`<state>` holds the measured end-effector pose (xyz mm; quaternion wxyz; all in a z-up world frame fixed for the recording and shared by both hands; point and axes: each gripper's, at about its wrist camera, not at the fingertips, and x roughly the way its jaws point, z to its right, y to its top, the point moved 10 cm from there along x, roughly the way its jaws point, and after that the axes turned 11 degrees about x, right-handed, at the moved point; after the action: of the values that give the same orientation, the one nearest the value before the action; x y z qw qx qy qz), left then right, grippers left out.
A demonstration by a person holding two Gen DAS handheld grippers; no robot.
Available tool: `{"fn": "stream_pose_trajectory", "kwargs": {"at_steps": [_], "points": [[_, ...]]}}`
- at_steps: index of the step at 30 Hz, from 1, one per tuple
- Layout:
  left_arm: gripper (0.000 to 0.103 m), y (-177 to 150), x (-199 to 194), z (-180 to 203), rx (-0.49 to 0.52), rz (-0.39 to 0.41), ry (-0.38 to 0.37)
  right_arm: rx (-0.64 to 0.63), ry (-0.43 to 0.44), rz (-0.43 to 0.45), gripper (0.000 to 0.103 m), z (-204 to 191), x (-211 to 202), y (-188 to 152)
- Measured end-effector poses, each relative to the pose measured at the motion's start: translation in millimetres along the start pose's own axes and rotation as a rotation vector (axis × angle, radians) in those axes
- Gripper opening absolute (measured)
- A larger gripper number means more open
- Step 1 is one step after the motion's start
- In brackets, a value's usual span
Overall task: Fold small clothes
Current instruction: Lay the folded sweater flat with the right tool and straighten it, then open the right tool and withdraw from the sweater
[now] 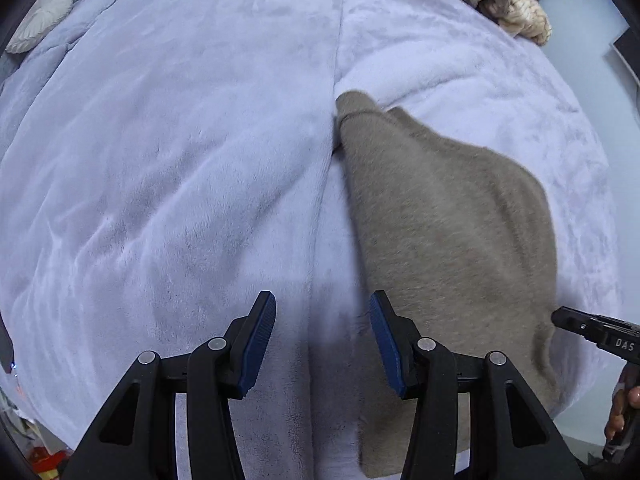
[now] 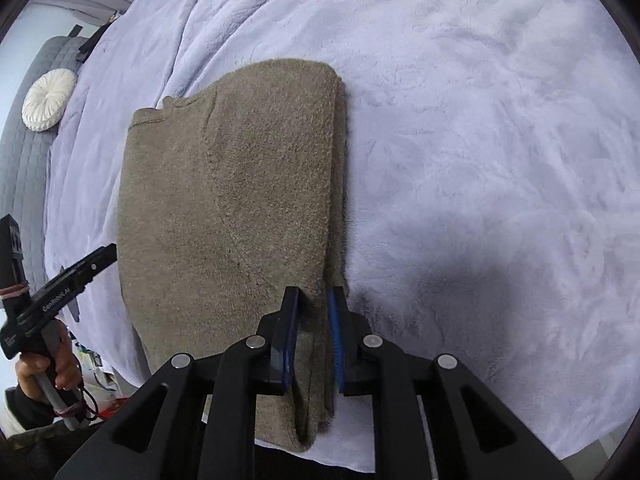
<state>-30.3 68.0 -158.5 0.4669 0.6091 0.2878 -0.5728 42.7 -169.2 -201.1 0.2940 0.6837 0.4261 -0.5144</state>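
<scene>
Now right claw (image 2: pixel 314 312) on sweater (image 2: pixel 232 200)

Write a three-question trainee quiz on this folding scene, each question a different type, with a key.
1. True or false: the right hand-held gripper has the folded edge of the taupe sweater between its fingers.
2. Multiple choice: the left hand-held gripper is (A) shut on the sweater, (B) open with nothing between its fingers, (C) shut on the round cushion.
3. Short answer: what does the sweater lie on?

Key
1. True; its pads sit close together on either side of the sweater's right edge near the hem.
2. B; it hangs open over the blanket, beside the sweater.
3. A pale lilac plush blanket spread on a bed, with a round white cushion at the far left.
</scene>
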Motion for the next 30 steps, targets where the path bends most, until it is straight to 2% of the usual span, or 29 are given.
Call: {"fn": "stream_pose_trajectory", "kwargs": {"at_steps": [2,5,8,10,12,14,16,30], "points": [[0.051,7,-4,10,0.037,0.014,-0.027,-0.017,0.004,0.04,0.015,-6,-14,3],[0.051,9,7,28,0.097,-0.019,-0.027,-0.054,0.03,0.076,0.015,-23,-28,10],[0.051,3,21,33,0.107,-0.055,-0.022,-0.139,0.023,0.058,0.015,-46,-22,9],[0.051,-3,25,36,0.104,-0.066,-0.024,-0.176,0.011,0.022,0.015,-49,-11,5],[0.051,-3,25,35,0.109,-0.062,-0.021,-0.198,-0.037,-0.007,0.015,-46,5,-6],[0.051,-4,27,38,0.106,-0.065,-0.031,-0.198,-0.076,-0.025,0.011,-35,19,-12],[0.051,-3,27,38,0.111,-0.066,-0.028,-0.175,-0.073,-0.027,0.01,-27,27,-13],[0.051,0,25,36,0.111,-0.069,-0.023,-0.143,-0.08,-0.039,0.009,-27,19,-19]]}}
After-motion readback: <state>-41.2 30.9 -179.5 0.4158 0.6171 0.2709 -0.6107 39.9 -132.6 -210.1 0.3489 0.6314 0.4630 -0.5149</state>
